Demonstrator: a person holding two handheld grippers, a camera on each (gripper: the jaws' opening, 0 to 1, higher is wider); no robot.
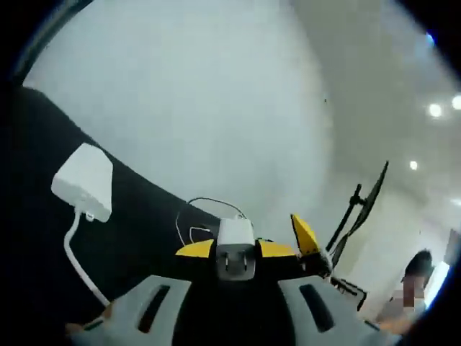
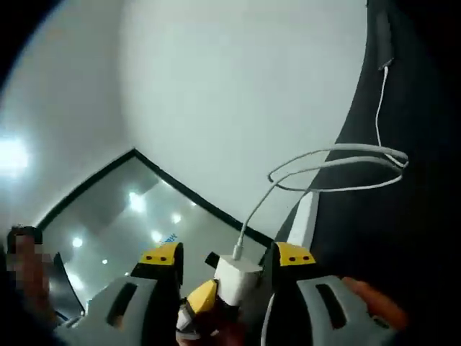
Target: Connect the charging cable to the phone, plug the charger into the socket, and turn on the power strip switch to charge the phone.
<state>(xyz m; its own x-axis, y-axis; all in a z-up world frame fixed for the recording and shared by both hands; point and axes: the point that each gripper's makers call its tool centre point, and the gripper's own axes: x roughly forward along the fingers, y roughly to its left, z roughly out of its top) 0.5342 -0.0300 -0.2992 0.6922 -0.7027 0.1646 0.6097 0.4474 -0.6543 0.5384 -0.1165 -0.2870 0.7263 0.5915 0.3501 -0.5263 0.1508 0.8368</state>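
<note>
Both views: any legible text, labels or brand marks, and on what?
None can be read.
Charger: white faces, no legible print.
Power strip: no visible marking.
Glass wall: a small bluish mark, too blurred to read.

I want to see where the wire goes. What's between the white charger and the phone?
In the right gripper view, a white cable runs from the charger, loops in the air, then rises to the phone on the dark surface.
</note>
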